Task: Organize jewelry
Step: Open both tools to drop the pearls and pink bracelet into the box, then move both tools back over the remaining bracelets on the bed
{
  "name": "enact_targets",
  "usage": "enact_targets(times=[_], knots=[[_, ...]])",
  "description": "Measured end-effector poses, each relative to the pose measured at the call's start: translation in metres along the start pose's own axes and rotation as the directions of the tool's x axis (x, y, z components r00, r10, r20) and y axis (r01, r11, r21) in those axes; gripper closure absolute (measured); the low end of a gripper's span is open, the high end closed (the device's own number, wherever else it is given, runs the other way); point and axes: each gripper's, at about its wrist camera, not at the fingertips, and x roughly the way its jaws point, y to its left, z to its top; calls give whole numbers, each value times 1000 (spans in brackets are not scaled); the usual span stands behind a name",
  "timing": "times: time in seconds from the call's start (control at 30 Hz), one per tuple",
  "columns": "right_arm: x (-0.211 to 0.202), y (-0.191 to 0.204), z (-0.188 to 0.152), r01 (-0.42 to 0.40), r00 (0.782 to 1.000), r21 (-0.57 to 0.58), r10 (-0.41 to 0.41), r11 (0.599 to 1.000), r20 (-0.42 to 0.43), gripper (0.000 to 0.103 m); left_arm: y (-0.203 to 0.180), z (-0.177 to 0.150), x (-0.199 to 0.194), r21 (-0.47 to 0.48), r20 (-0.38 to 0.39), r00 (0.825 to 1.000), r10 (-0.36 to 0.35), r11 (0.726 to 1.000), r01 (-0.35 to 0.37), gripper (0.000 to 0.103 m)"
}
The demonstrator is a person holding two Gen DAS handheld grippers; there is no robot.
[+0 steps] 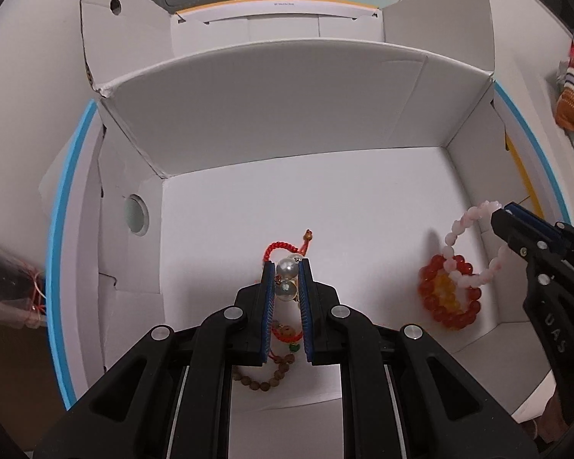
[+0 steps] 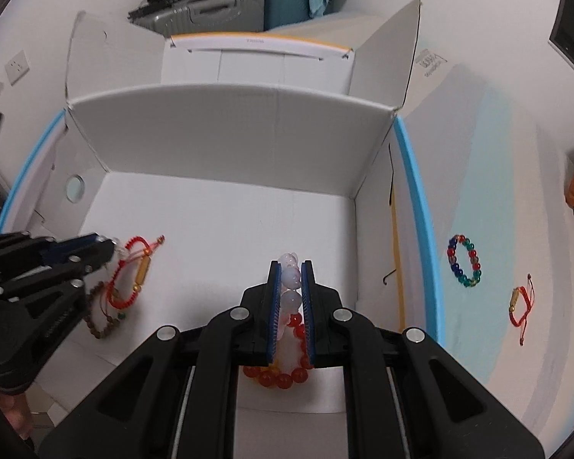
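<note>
Inside the white cardboard box (image 1: pixel 287 114), bracelets are gathered: a pearl-and-red-cord bracelet (image 1: pixel 286 267) is clenched by the left gripper (image 1: pixel 286 267) and a pale pink bead bracelet (image 2: pixel 291 279) by the right gripper (image 2: pixel 291 267), both held low for setting down.

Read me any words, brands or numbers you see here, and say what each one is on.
"UAS": side of the right gripper, left wrist view.
Small grey print on the white box's back strip: too blurred to read.
Dark print on its right flap: too small and tilted to read.
</note>
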Motion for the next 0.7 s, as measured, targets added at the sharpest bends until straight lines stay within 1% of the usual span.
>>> enact_targets(times=[0.07,0.17,0.33,0.37,0.4,0.43,0.47,0.5,0.53,0.57,0.6,0.63,0.67,0.7], knots=[[3,1,-1,2,1000,-1,-2,1000,-10,93,-1,0,1,10,-2,1000,22,1000,-22,91],[3,1,-1,2,1000,2,-2,1000,-18,92,0,0,2,14,-10,1000,26,1000,-26,89],[-3,1,1,4,1000,8,-4,1000,-5,91,5,-1,-2,-4,-4,999,32,999,-32,88],[-5,1,2,2,1000,9,-2,1000,-1,86,6,-2,-3,-6,-4,999,32,999,-32,83],[-7,1,2,1,1000,11,-1,1000,5,75,7,-2,-5,-11,2,1000,30,999,-30,78],[-11,-1,2,-3,1000,17,3,1000,15,69,9,-3,-8,-21,13,999,31,999,-31,67],[-16,-3,1,-9,999,30,8,1000,34,58,8,-4,-13,-27,27,999,36,999,-36,59],[-21,-4,2,-11,999,36,9,999,48,52,9,-3,-16,-29,38,999,36,999,-35,57],[-26,-5,2,-15,998,38,12,999,64,49,10,-3,-20,-31,48,998,32,999,-31,52],[-31,-7,2,-18,997,43,14,999,78,42,10,-3,-24,-36,57,998,29,999,-27,48],[-35,-9,2,-18,996,49,14,999,89,36,10,-2,-29,-40,72,997,30,999,-27,40],[-39,-11,2,-16,995,55,11,998,101,34,9,-2,-35,-41,90,995,33,999,-29,33],[-44,-14,2,-10,993,60,2,998,116,28,9,0,-37,-42,99,995,34,999,-30,26],[-47,-17,2,3,992,68,-12,998,127,22,8,1,-40,-39,112,993,32,999,-28,24]])
